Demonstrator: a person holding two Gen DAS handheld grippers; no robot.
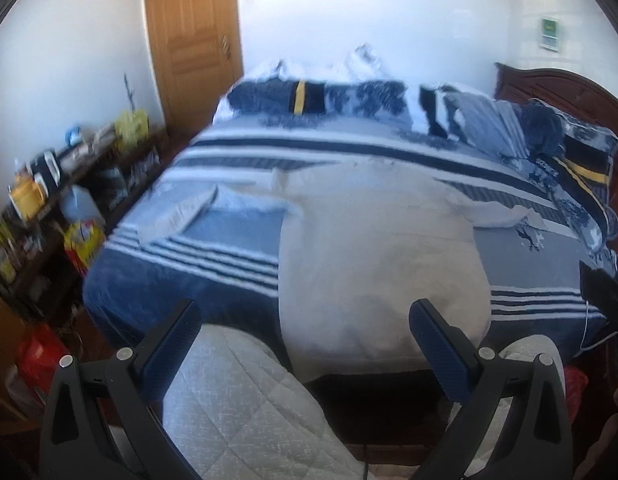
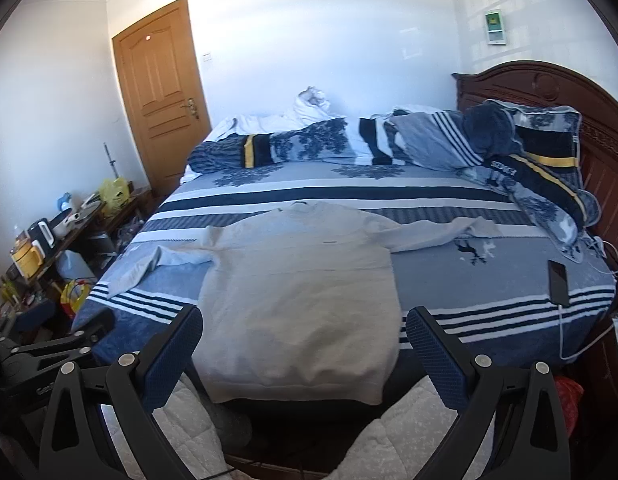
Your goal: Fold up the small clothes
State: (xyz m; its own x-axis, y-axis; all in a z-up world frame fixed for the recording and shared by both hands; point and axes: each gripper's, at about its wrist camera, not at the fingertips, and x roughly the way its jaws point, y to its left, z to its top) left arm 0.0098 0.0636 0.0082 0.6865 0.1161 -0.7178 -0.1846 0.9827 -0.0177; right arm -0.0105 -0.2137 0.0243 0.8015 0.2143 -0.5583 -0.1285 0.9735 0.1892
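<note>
Presently, left gripper (image 1: 305,320): its blue-padded jaws are being held wide apart, with nothing caught between them, above the near edge of the bed.
Right gripper (image 2: 303,326): it is likewise being held fully spread and empty, over the sweater's hem.
Left gripper seen from the right: its black frame (image 2: 53,350) is being shown low at the left edge in the right wrist view, beside the bed's corner.
Sweater (image 2: 297,280): a pale cream long-sleeved top is being displayed flat on the striped bedspread (image 2: 489,276), collar away, hem hanging slightly over the near edge, both sleeves stretched sideways.
Left wrist view: the sweater (image 1: 381,248) is being rendered blurred, and its left sleeve is appearing bent back on itself.
Quilted trouser legs (image 1: 245,408): the person's pale padded knees are being seen below the jaws in both views.
Phone (image 2: 559,282): a dark handset with a white cable is being shown on the bed's right side only in the right wrist view.
Pillows and duvet (image 2: 389,144): blue patterned bedding is being seen heaped along the far side.
Door (image 2: 161,92): a wooden door is being shown closed beyond the bed.
Cluttered shelf (image 1: 49,192): its contents are being blurred beyond telling.
</note>
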